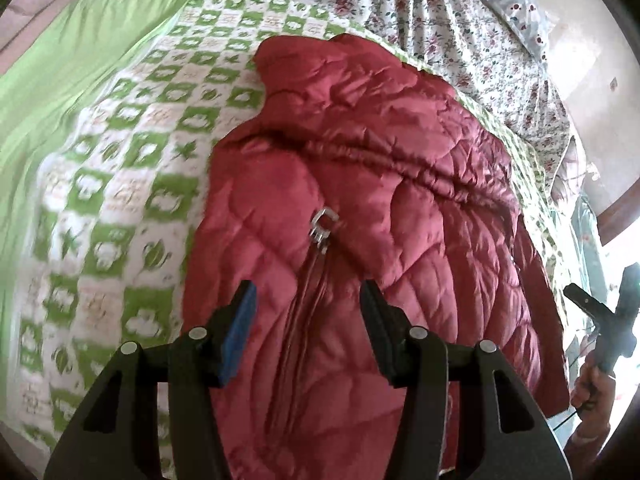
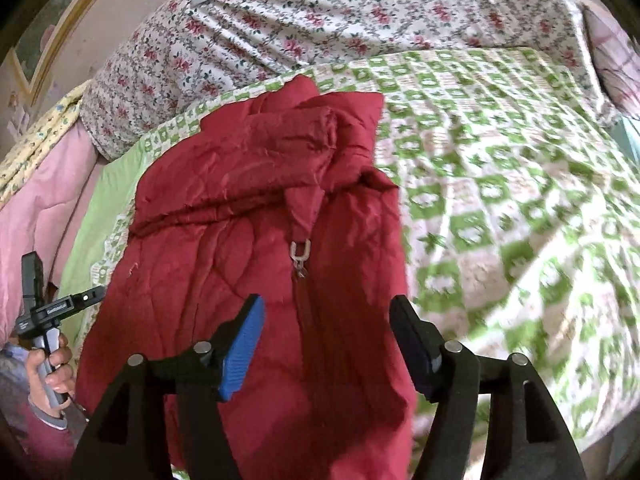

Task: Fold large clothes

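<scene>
A red quilted puffer jacket [image 1: 360,208] lies zipped on the green-and-white patterned bedspread [image 1: 132,168], its silver zipper pull [image 1: 322,226] near the chest. My left gripper [image 1: 308,304] is open and empty, hovering over the jacket's lower front. In the right wrist view the same jacket [image 2: 240,240] lies with its collar bunched at the far end and its zipper pull [image 2: 300,252] in the middle. My right gripper [image 2: 326,320] is open and empty above the zipper line. Each gripper shows at the edge of the other's view, held in a hand.
A floral sheet [image 2: 320,20] covers the far part of the bed. A pink quilt [image 2: 36,208] lies at the left in the right wrist view. The bedspread [image 2: 500,200] spreads wide to the right of the jacket. A wall [image 1: 592,60] stands beyond the bed.
</scene>
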The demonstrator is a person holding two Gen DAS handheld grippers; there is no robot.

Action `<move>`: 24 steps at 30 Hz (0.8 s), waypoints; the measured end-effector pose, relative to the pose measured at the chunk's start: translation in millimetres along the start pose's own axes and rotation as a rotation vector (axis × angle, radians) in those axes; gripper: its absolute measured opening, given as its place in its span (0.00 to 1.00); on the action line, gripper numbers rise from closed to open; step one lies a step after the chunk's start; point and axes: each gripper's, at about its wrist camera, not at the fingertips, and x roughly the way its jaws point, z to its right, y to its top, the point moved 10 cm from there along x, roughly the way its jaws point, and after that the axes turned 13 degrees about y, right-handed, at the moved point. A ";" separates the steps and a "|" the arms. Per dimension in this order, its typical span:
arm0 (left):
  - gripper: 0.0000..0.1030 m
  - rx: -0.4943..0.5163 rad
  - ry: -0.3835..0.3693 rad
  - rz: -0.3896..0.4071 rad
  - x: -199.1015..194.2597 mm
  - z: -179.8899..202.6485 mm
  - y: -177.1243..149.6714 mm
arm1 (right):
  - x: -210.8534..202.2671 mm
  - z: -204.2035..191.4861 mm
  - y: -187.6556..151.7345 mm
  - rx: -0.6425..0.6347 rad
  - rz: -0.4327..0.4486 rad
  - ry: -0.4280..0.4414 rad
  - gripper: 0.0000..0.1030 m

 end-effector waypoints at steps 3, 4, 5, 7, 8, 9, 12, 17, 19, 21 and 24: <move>0.52 -0.006 0.008 -0.008 -3.5 -8.4 -12.7 | -10.2 3.7 -10.6 0.011 0.004 -0.007 0.66; 0.54 -0.010 0.012 -0.012 -4.8 -12.3 -18.1 | -13.9 4.9 -15.1 0.010 0.002 -0.015 0.67; 0.55 -0.012 0.013 -0.012 -6.0 -14.7 -21.4 | -16.5 5.6 -18.7 0.008 -0.001 -0.022 0.68; 0.55 -0.020 0.016 -0.012 -8.9 -19.0 -27.6 | -21.1 6.3 -26.2 0.005 -0.010 -0.031 0.69; 0.55 -0.024 0.012 -0.012 -11.1 -21.2 -31.0 | -23.5 6.8 -31.0 0.005 -0.015 -0.033 0.69; 0.55 -0.027 0.008 -0.013 -12.5 -22.4 -33.4 | -25.3 7.8 -35.0 0.008 -0.020 -0.035 0.70; 0.55 -0.038 0.006 -0.009 -17.9 -26.5 -39.9 | -28.8 9.8 -46.8 0.015 -0.035 -0.040 0.70; 0.62 -0.050 0.005 -0.005 -24.4 -30.7 -49.6 | -29.2 5.2 -66.1 0.016 -0.061 -0.036 0.70; 0.62 -0.052 0.008 -0.008 -25.3 -31.7 -53.0 | -28.3 2.5 -73.4 0.014 -0.070 -0.034 0.70; 0.62 -0.052 0.009 -0.017 -25.7 -32.8 -58.1 | -27.3 1.0 -79.6 0.013 -0.080 -0.034 0.70; 0.62 -0.053 0.014 -0.021 -26.6 -35.3 -63.5 | -26.9 -0.8 -87.9 0.008 -0.094 -0.037 0.70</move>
